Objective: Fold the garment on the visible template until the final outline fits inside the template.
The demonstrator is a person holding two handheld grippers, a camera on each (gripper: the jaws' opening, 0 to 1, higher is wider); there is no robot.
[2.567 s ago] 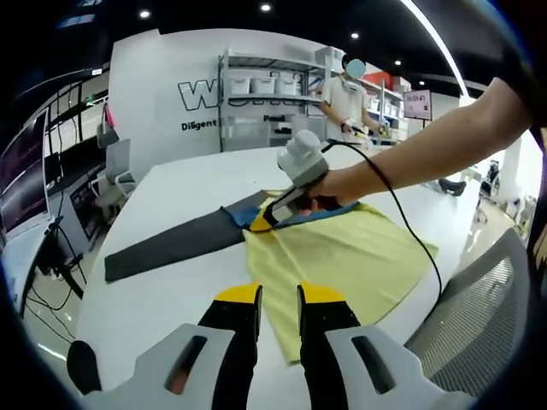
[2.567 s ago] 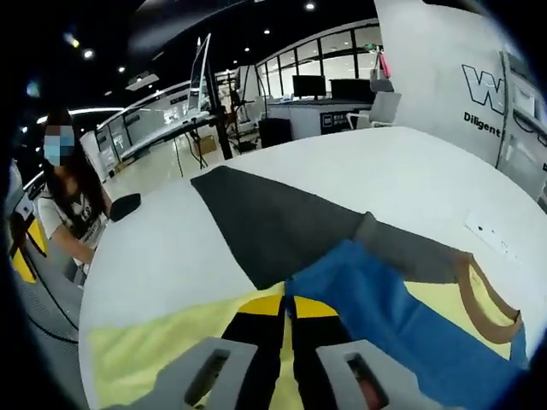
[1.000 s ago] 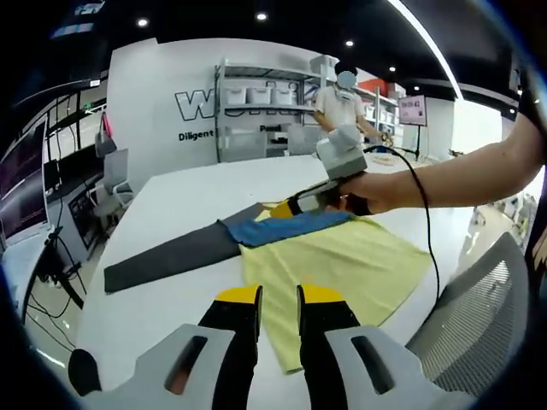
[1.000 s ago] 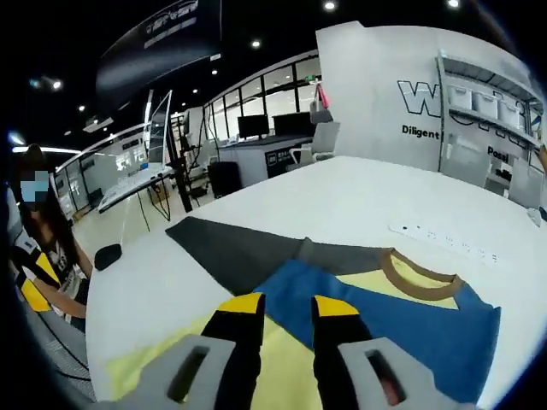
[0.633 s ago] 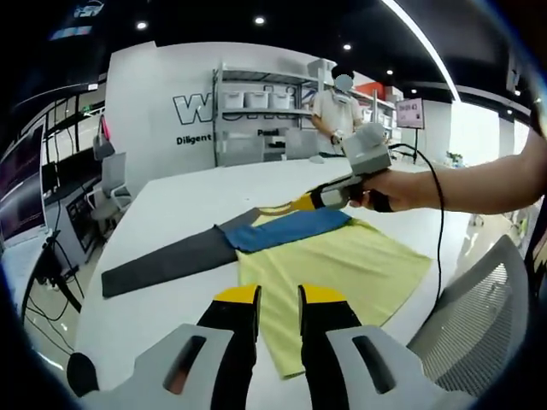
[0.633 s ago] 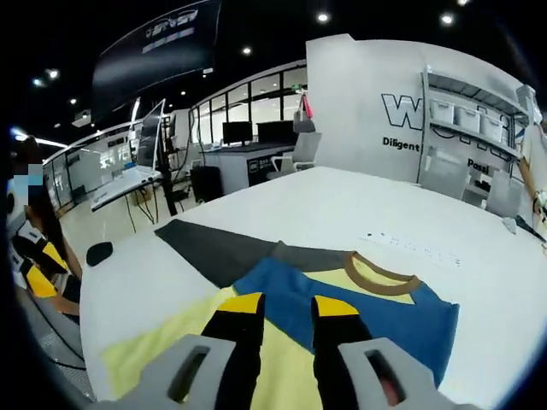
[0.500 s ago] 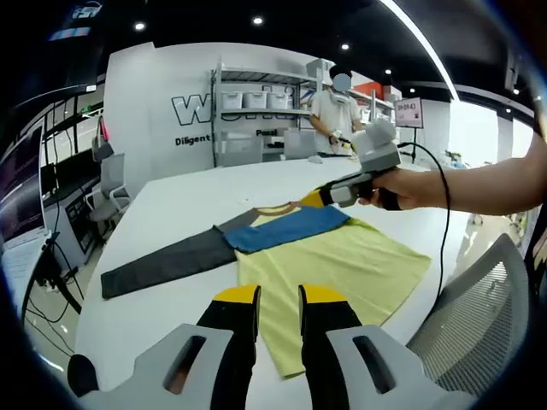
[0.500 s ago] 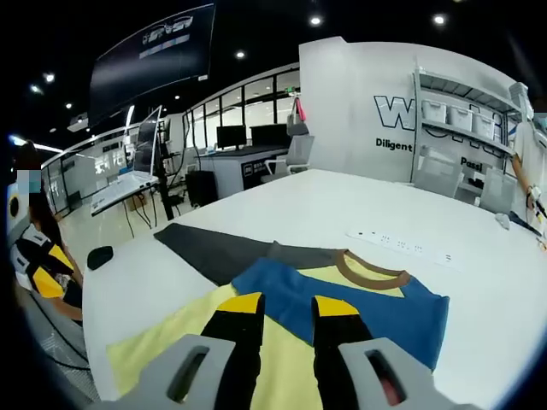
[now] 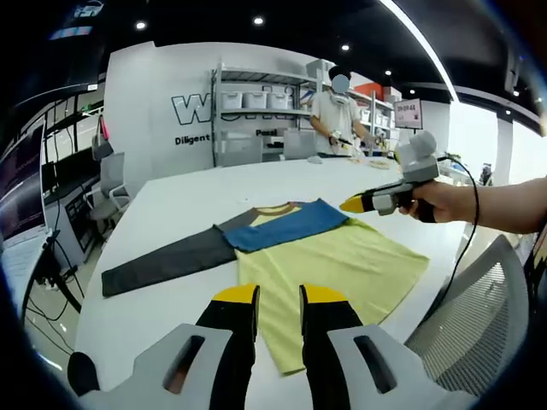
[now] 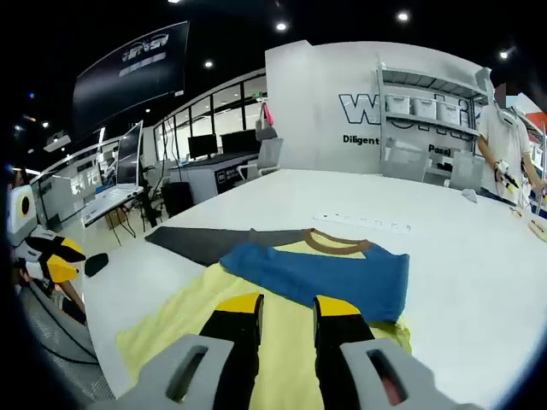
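A yellow shirt [image 9: 342, 260] with a brown collar [image 10: 335, 246] lies flat on the white table [image 9: 179, 205]. One blue sleeve [image 10: 320, 275] is folded across its chest. A dark grey strip [image 9: 162, 260] [image 10: 201, 239], seemingly the other sleeve, runs out to the left. My left gripper [image 9: 279, 297] hovers open over the shirt's near hem, holding nothing. My right gripper [image 10: 289, 306] stands open above the yellow body, apart from the cloth. In the left gripper view the right gripper [image 9: 352, 205] hangs in a hand just right of the blue sleeve.
A black mouse-like object [image 9: 81, 367] [image 10: 96, 263] sits near the table edge. A white power strip [image 10: 363, 224] lies beyond the collar. A grey mesh chair [image 9: 479, 307] stands at the right. A person [image 9: 340, 107] works by shelves at the back.
The right gripper opened, let go of the blue sleeve laid across the chest, and drew back to the right, off the cloth. The left gripper has barely moved.
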